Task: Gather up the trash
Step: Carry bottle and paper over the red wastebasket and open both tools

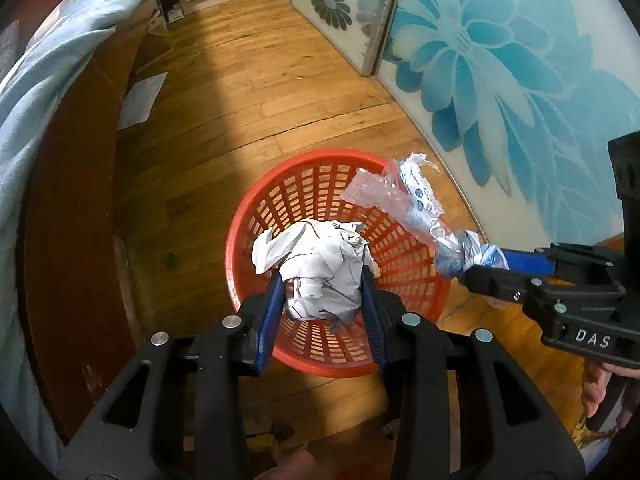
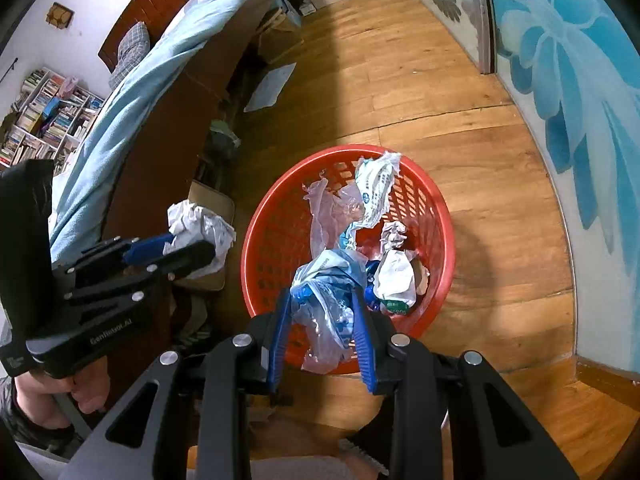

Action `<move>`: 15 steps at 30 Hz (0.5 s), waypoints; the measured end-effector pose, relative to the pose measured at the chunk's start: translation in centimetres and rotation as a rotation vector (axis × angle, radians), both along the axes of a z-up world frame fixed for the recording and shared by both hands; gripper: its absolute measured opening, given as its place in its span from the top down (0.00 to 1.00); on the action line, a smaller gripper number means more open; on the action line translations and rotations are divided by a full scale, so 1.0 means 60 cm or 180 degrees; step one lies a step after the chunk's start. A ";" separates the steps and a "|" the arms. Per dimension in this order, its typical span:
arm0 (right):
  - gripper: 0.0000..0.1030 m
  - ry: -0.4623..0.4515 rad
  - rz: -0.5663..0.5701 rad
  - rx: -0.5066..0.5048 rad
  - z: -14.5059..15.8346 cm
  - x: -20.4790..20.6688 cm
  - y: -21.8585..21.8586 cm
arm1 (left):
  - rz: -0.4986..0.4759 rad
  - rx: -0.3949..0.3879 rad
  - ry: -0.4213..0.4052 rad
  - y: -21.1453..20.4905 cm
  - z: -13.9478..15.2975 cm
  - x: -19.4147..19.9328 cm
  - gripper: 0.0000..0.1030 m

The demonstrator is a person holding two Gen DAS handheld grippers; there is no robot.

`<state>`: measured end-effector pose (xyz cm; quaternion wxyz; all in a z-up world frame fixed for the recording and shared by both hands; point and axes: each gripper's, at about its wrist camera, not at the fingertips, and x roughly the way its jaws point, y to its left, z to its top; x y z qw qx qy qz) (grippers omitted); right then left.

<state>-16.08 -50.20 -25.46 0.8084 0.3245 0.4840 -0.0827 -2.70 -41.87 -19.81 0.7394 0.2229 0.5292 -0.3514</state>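
The left tool (image 1: 324,280) is clamped on a crumpled white paper ball (image 1: 316,264), its blue pads pressed to either side, held over the near part of a red plastic basket (image 1: 256,208). The right tool (image 2: 322,316) is clamped on a twisted clear-and-blue plastic bag (image 2: 324,296). Seen from the left wrist, the bag's long axis runs from the tool at the right, up and leftward, its loose end over the basket's far right rim. Inside the basket lie a small white paper wad (image 2: 394,236) and other wrappers (image 2: 394,280). The basket stands on a wooden floor (image 1: 248,92). To the left is a bed with a light blue blanket (image 2: 132,92); a sheet of paper (image 1: 142,98) lies on the floor beside it. At the right, a glass door with a large blue flower (image 1: 508,68).
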 end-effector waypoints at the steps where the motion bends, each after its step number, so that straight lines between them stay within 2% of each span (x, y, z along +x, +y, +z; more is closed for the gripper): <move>1: 0.71 0.0004 0.0011 -0.0023 0.001 0.002 0.003 | 0.0021 0.0010 0.0003 -0.003 -0.004 0.003 0.63; 5: 0.71 -0.0023 0.0029 -0.0090 0.012 0.005 -0.003 | 0.0086 -0.0036 -0.0010 0.002 -0.007 0.012 0.59; 6: 0.68 -0.0041 0.0026 -0.0115 0.017 0.008 -0.002 | 0.0123 -0.0092 -0.0002 0.005 -0.001 0.014 0.55; 7: 0.67 -0.0045 0.0030 -0.0137 0.023 0.009 -0.002 | 0.0139 -0.0110 -0.0007 0.009 0.000 0.015 0.41; 8: 0.54 -0.0034 0.0043 -0.0166 0.029 0.010 0.000 | 0.0145 -0.0127 -0.0008 0.011 0.004 0.016 0.35; 9: 0.31 -0.0029 0.0055 -0.0206 0.035 0.012 0.001 | 0.0152 -0.0147 -0.0005 0.012 0.005 0.017 0.25; 11: 0.26 -0.0102 0.0043 -0.0228 0.050 0.011 -0.002 | 0.0194 -0.0161 -0.0018 0.020 0.013 0.022 0.23; 15: 0.26 -0.0068 -0.0067 -0.0337 0.074 0.006 -0.015 | 0.0345 -0.0303 0.0028 0.043 0.035 0.034 0.20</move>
